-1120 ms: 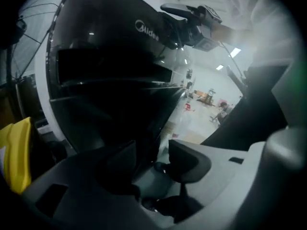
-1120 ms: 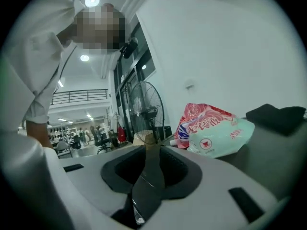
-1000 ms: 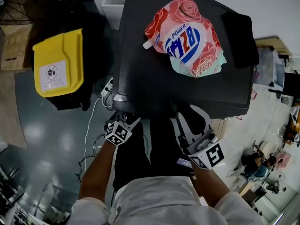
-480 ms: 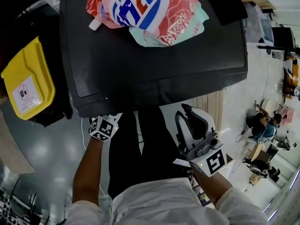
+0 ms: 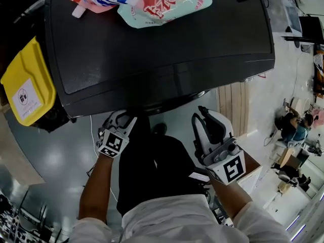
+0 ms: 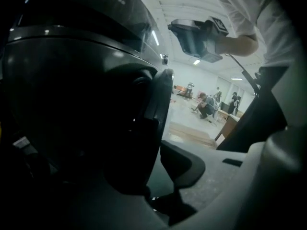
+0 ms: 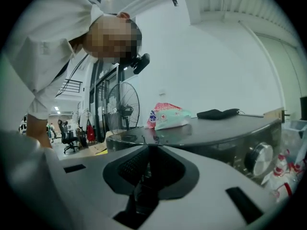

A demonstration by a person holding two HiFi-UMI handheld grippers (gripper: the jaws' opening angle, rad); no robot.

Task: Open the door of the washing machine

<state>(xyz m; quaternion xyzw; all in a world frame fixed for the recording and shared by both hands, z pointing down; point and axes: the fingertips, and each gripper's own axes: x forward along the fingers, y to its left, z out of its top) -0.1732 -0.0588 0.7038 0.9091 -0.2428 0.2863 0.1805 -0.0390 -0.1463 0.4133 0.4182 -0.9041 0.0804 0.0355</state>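
Left claw (image 5: 120,119) has drawn back a bit from under the washing machine (image 5: 152,49) front, clamped on the door (image 6: 153,109) rim. Door looks ajar now, prob. starting to swing. Right claw (image 5: 205,116) closed, empty, held clear.

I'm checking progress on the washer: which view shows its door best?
The left gripper view: the door fills the frame, its rim at the left gripper. In the head view the washing machine's top hides nearly all of it. The right gripper view shows only that top and a knob.
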